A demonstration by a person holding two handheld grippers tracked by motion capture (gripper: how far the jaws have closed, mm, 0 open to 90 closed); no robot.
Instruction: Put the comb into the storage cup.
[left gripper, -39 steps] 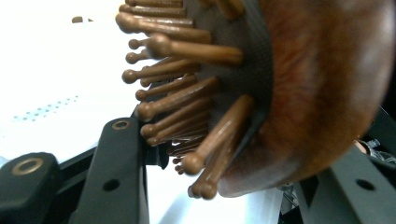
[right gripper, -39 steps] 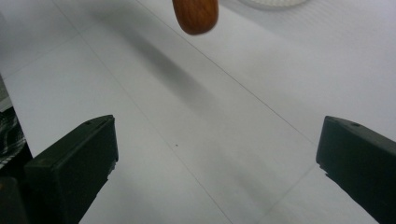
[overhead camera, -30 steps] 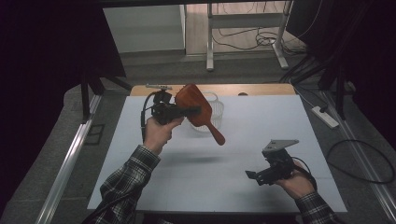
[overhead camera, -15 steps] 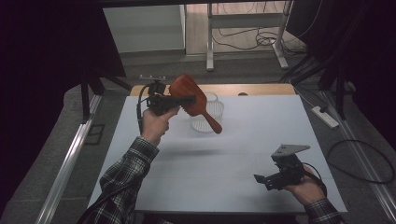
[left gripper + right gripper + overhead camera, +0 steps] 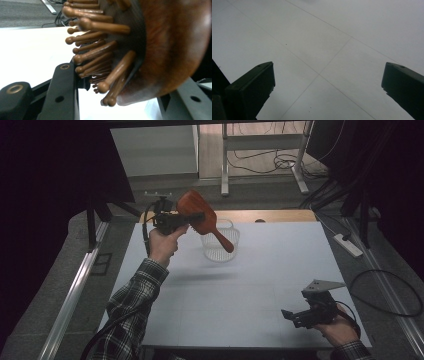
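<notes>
My left gripper (image 5: pixel 192 216) is shut on the head of a reddish-brown wooden hairbrush (image 5: pixel 199 212), held up in the air at the far left of the table. The brush's handle (image 5: pixel 223 240) slants down to the right over a clear mesh basket (image 5: pixel 221 249). In the left gripper view the brush's wooden pins (image 5: pixel 97 55) and rounded back (image 5: pixel 175 47) sit between my black jaws. My right gripper (image 5: pixel 292 316) is low at the near right of the white table; its jaws stand wide apart with nothing but bare table (image 5: pixel 322 50) between them.
The white table (image 5: pixel 260 285) has bare surface between the basket and my right hand. A wooden strip (image 5: pixel 280 215) runs along the far edge. Beyond it are metal frame legs (image 5: pixel 225 160), cables on the floor and a power strip (image 5: pixel 347 245) at the right.
My left hand has carried the brush up and toward the far left, bringing its handle over the basket. My right hand has drawn back toward the near right corner.
</notes>
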